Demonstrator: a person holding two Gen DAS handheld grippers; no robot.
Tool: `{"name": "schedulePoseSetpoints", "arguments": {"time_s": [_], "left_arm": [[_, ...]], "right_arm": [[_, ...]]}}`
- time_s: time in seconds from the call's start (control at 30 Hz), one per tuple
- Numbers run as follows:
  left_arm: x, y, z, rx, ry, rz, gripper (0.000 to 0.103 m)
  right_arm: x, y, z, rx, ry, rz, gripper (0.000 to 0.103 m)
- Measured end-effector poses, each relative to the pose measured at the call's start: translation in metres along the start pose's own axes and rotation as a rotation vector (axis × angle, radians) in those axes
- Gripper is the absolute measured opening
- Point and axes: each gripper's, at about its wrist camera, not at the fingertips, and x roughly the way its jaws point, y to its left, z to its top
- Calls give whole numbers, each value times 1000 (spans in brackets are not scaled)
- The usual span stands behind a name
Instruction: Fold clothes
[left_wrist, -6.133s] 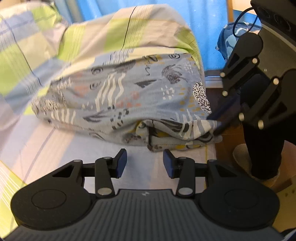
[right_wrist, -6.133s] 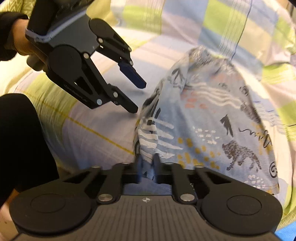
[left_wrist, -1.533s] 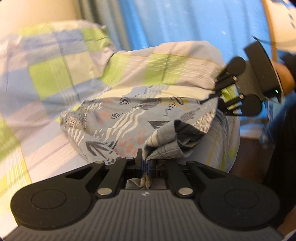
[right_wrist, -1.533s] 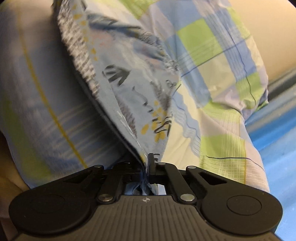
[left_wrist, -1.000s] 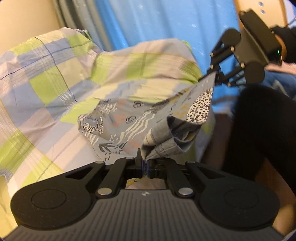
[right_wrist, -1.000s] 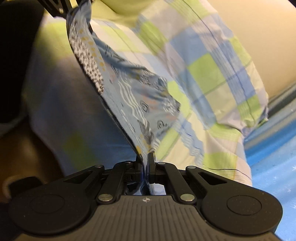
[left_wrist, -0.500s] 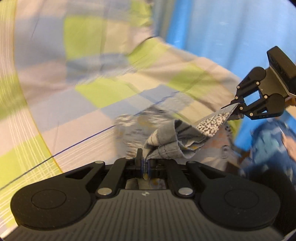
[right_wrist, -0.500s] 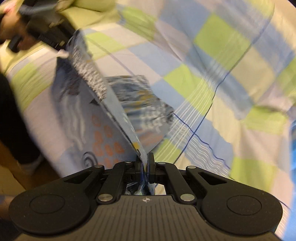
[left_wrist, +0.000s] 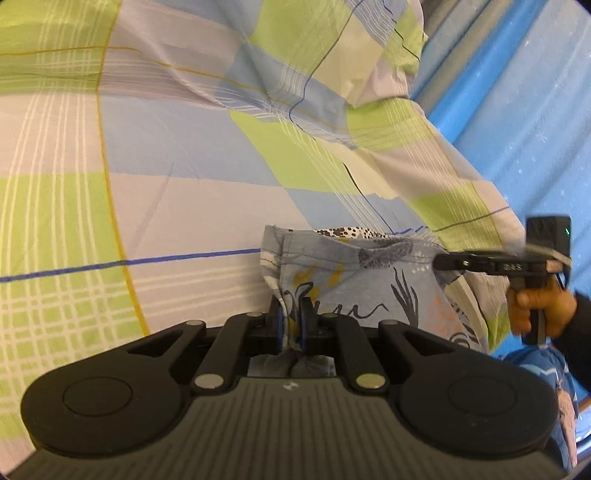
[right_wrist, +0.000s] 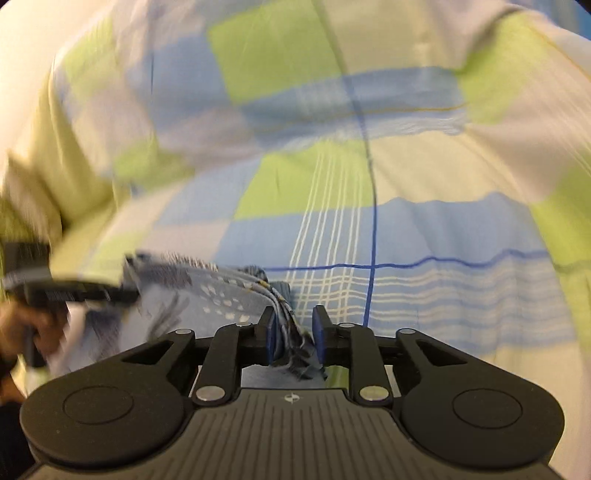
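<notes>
Checked bedding in green, blue and pale lilac (left_wrist: 155, 155) forms the work surface, with a blue wall (left_wrist: 517, 92) behind. Held low over it is the blue-grey printed cotton garment (left_wrist: 362, 280), stretched between 2 grippers. The left gripper (left_wrist: 290, 325) is seen closed on a bunched edge, its jaws narrowed onto the cloth. The right gripper (right_wrist: 293, 338) is seen with its jaws somewhat apart and gathered cloth between them; whether the cloth is pinched or slack cannot be told. Such a 2-point hold is judged to keep the leading edge straight so that a fold can be laid flat on the bedding.
</notes>
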Motion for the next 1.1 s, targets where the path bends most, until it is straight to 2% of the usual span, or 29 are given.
{"name": "schedulePoseSetpoints", "arguments": {"time_s": [0.1,0.17,0.33,0.37,0.4,0.43,0.47,0.6,0.77,0.87,0.93,0.97,1.1], "left_arm": [[-1,2,-4,-29,-20,0,8],[0,4,-4,-51,-27,-9,8],[2,7,0,-52,-28,-21,8],[3,7,0,-49,-29,-22,8],[4,8,0,-47,-30,-24,7],[5,8,1,-45,-31,-25,5],[4,6,0,-35,-39,-17,3],[-11,-5,-8,20,-111,36,2],[-8,3,-14,-24,-105,47,3],[-20,-8,-16,13,-110,83,6],[-29,-16,-17,43,-114,110,7],[-34,-20,-18,58,-116,123,9],[-53,-37,-21,118,-125,177,6]], "right_arm": [[1,-1,-11,-1,-22,6,38],[0,-4,-18,-12,-49,-10,48],[5,-21,-29,-2,-78,1,48],[6,-24,-31,13,-87,12,46],[5,-26,-33,30,-100,24,38],[6,-29,-33,55,-103,42,8],[6,-30,-31,74,-105,54,2],[-3,-25,-18,86,-182,64,2],[23,-22,-13,51,-80,-10,2],[20,-26,-12,106,-117,-61,10],[9,-23,-11,116,-147,-143,16],[2,-19,-10,100,-158,-182,16],[-37,16,-16,3,-195,-222,17]]}}
